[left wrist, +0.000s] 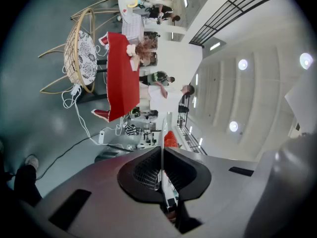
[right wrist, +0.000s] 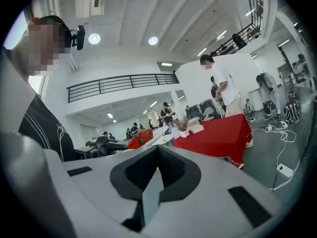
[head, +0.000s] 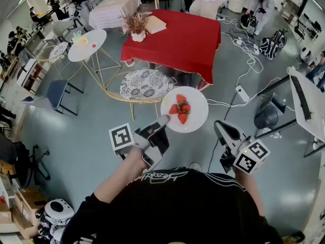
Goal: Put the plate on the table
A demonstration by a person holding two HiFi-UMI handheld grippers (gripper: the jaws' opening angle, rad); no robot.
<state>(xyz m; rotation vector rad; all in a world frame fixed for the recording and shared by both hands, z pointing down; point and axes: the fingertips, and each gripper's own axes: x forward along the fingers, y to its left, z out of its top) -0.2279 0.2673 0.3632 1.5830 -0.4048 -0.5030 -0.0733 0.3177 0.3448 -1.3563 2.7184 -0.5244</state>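
Head view tells me the plate (head: 199, 118) hangs in the air over the floor, well short of the red surface (head: 177, 44). My left hand-held gripper (head: 163, 121) pinches its near rim and holds it level, I judge so the strawberries (head: 181, 109) stay put. My right hand-held gripper (head: 219, 127) hangs aside, jaws together and empty; one grip seems enough.

Head view looks steeply down; both gripper views look level from just behind their jaws; all share the red-clothed square table (head: 177, 44) (left wrist: 119, 78) (right wrist: 223, 133).
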